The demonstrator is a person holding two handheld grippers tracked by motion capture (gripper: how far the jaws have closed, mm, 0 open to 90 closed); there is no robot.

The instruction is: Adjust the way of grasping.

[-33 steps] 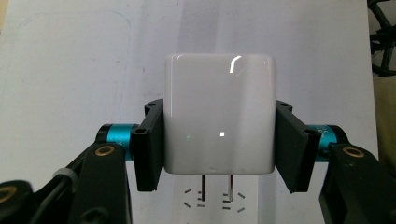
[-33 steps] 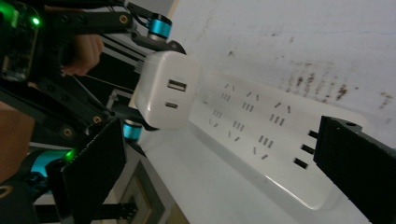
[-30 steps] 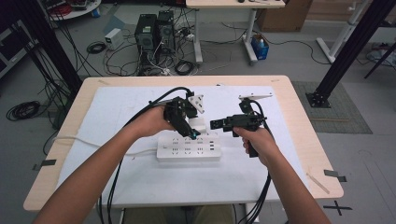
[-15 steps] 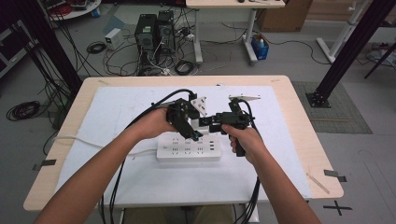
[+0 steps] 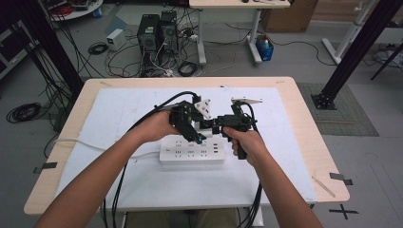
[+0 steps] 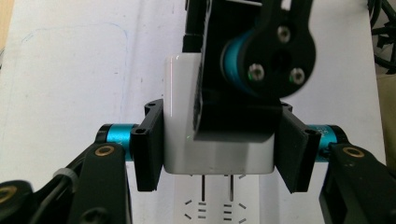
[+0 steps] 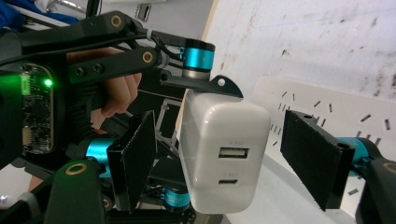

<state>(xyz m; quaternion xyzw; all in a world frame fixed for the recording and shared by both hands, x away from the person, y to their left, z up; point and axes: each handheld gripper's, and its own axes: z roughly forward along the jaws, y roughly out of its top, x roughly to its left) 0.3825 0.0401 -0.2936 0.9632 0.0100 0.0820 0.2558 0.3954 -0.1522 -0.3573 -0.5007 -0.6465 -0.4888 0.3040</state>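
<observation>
A white USB charger point(image 6: 187, 116) hangs just above a white power strip point(image 5: 192, 153), its two prongs pointing down at the strip's sockets point(image 6: 212, 210). My left gripper point(image 5: 192, 130) is shut on the charger's sides, one pad point(image 6: 150, 149) pressed to each. In the right gripper view the charger point(image 7: 224, 154) shows its two ports, and my right gripper point(image 7: 224, 161) stands open around it with a gap at each pad point(image 7: 135, 158). One jaw of the right gripper covers part of the charger in the left gripper view. Both grippers meet over the strip's right half.
The strip lies on a white mat point(image 5: 119, 114) covering a wooden table point(image 5: 304, 123). Its white cord point(image 5: 81, 141) runs off to the left. Black cables trail from both grippers toward the front edge. A wooden stick point(image 5: 323, 185) lies at the front right.
My right gripper has moved left to the left gripper and now straddles the charger. The left gripper and the charger have stayed over the strip.
</observation>
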